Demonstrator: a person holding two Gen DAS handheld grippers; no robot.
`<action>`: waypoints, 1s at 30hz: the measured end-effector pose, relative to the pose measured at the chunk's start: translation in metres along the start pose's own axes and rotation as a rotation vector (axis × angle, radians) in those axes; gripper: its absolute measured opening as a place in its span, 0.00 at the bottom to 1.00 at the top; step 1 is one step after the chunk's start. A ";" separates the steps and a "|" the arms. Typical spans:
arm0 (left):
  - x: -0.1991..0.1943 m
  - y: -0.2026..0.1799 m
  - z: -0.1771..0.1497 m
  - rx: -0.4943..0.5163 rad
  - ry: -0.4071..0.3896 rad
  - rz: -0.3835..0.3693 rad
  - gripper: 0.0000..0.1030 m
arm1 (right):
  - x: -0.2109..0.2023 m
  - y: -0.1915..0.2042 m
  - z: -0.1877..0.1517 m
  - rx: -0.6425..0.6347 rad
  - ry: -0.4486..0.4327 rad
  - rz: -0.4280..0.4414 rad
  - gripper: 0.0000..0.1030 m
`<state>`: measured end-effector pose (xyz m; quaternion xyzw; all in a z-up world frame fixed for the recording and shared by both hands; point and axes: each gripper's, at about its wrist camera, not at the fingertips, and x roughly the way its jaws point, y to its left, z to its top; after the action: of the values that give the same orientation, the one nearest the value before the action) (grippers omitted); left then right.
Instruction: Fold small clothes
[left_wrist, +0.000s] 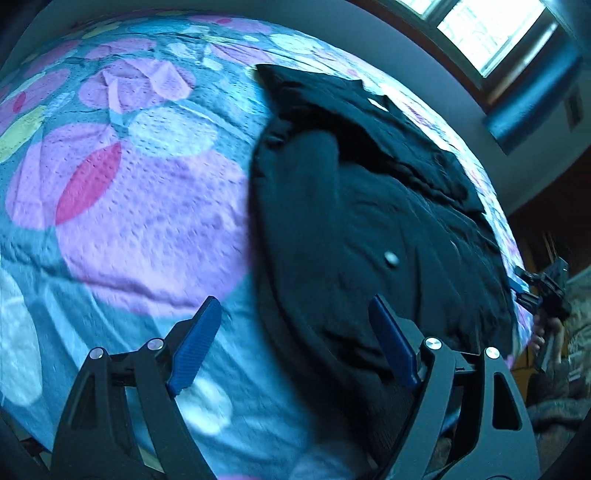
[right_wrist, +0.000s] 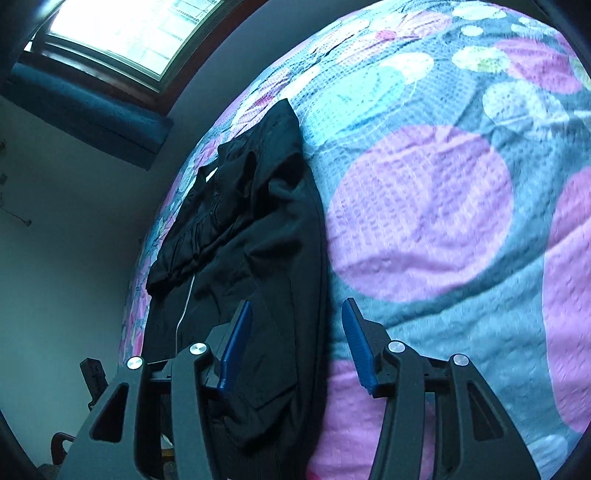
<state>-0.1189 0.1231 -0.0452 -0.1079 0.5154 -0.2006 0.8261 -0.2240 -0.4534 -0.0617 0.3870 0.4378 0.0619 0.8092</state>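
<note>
The black jacket (left_wrist: 369, 229) lies partly folded on the bed's dotted bedspread (left_wrist: 147, 206). Both jaws stand apart and empty, the left hand-held gripper (left_wrist: 295, 347) wide, the right hand-held gripper (right_wrist: 295, 343) narrower. We should next pinch one hem edge each, then fold evenly.

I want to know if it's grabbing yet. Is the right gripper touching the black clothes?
Apart. In the right wrist view the right gripper has open jaws with nothing pinched; the black clothes lie on the bedspread beyond and below the fingers.
</note>
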 end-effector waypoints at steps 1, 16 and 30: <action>-0.002 -0.001 -0.004 0.005 0.008 -0.026 0.79 | -0.002 -0.003 -0.005 0.006 0.011 0.012 0.49; 0.021 0.018 -0.005 -0.198 0.044 -0.405 0.88 | 0.001 -0.005 -0.034 0.031 0.083 0.170 0.51; 0.034 -0.014 -0.012 -0.112 0.094 -0.424 0.88 | 0.000 0.009 -0.051 -0.037 0.208 0.251 0.60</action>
<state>-0.1197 0.0961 -0.0723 -0.2503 0.5293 -0.3455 0.7333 -0.2605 -0.4184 -0.0717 0.4153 0.4661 0.2102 0.7524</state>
